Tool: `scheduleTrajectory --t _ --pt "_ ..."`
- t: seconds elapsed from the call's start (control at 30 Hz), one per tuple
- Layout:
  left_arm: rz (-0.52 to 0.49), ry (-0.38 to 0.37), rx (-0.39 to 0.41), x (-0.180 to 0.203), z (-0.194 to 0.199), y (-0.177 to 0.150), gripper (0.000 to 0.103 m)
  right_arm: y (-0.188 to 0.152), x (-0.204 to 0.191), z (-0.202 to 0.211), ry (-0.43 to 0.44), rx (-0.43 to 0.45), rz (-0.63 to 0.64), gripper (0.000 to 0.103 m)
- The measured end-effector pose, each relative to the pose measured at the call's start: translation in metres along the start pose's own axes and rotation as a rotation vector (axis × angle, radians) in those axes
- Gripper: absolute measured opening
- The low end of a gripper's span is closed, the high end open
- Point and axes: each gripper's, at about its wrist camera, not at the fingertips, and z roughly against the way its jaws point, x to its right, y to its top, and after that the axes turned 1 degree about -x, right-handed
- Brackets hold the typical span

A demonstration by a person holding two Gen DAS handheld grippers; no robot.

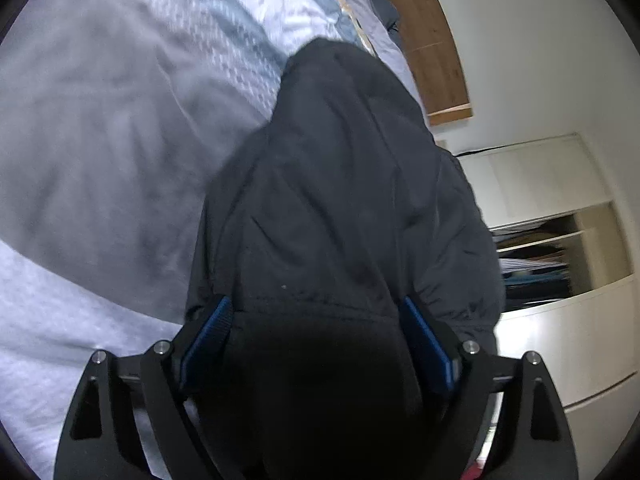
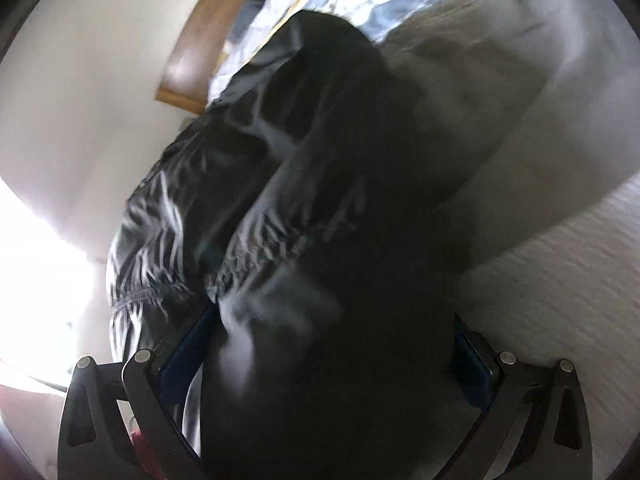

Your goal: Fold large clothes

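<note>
Black garment (image 2: pixel 360 208) blurred | hem hidden between right gripper (image 2: pixel 332 344) jaws

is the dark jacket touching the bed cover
Touching. The left wrist view shows the dark jacket lying directly on the pale bed cover, its far end resting flat with no gap.
</note>
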Motion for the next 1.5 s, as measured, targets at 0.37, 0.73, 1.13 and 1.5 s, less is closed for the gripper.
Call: scheduleTrajectory --t 0.37,0.73,1.13,1.5 --pt "0.004 0.033 -0.005 0.016 -0.041 -0.010 0.087 0.001 -0.013 -0.037 0.078 -0.040 0.069 0.103" --pt "-0.134 0.174 0.068 0.108 -0.051 -0.024 0.019 0.000 -0.064 -0.033 0.107 0.041 0.086 0.046" --pt "-0.265 0.022 0.143 0.216 0.008 -0.051 0.017 -0.004 -0.184 0.027 0.122 0.103 0.278 0.033" --pt "-0.217 0.135 0.102 0.148 0.049 -0.098 0.017 -0.043 -0.128 0.029 0.101 0.044 0.158 0.034"
